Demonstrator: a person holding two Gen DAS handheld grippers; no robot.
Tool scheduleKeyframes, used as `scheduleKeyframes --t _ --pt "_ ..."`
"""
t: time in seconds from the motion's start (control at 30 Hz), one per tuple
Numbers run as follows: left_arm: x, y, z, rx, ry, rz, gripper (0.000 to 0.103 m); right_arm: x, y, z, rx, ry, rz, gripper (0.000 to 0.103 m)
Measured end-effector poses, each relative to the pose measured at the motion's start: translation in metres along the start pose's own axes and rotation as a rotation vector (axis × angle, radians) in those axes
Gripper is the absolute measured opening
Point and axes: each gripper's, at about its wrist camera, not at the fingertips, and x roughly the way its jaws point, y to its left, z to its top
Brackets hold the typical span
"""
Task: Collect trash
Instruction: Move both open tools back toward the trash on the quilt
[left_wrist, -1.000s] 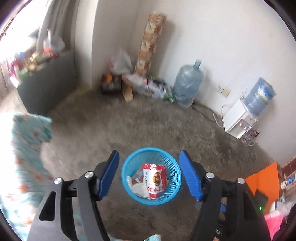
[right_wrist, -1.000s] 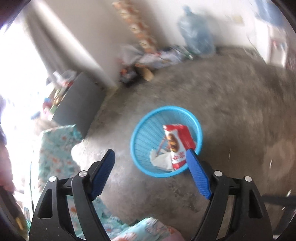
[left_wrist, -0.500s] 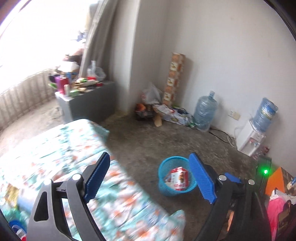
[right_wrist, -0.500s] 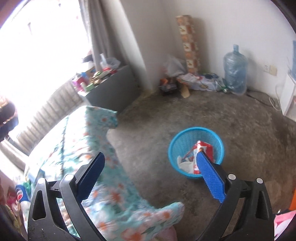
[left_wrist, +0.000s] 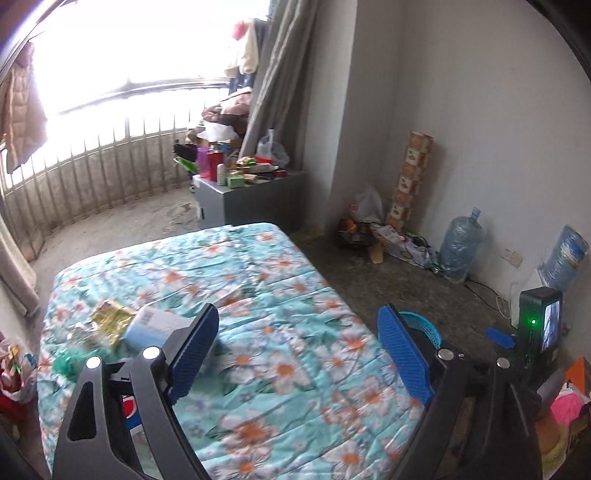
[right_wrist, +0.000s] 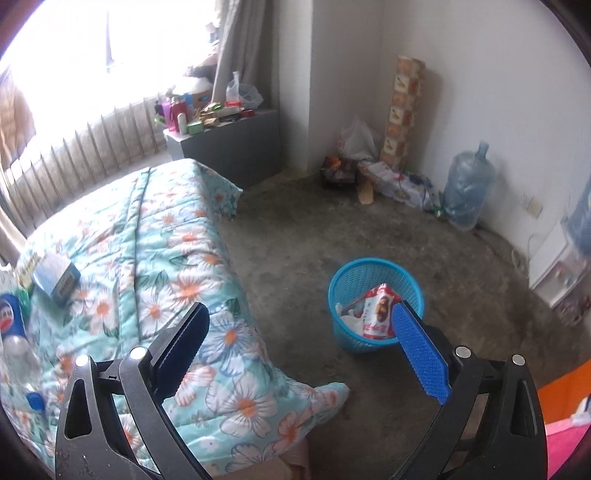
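Note:
A blue mesh basket stands on the floor to the right of the bed; it holds a red and white wrapper and crumpled paper. Its rim peeks out behind my left gripper's right finger. On the floral bed cover lie a pale blue box, a gold wrapper, a green wrapper and a Pepsi bottle. My left gripper is open and empty above the bed. My right gripper is open and empty over the bed's corner.
A grey cabinet piled with bottles stands by the window. Bags, a tall patterned box and a water jug line the far wall. A water dispenser stands at the right. The concrete floor lies between bed and wall.
Both grippers have pulled back and up from over the basket and swung left toward the bed. The bed and the trash on it have come into view.

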Motion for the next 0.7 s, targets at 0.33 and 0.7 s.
scheduleKeyframes --t 0.33,0.7 --pt "-0.057 0.058 -0.027 -0.088 -0.076 0.085 0.086 -0.039 0.032 -0.007 -0.059 -0.055 0.152 0.095" --pt "-0.120 0.136 -0.069 -0.175 -0.147 0.280 0.088 -0.063 0.076 -0.008 -0.074 -0.121 0.374 0.095"
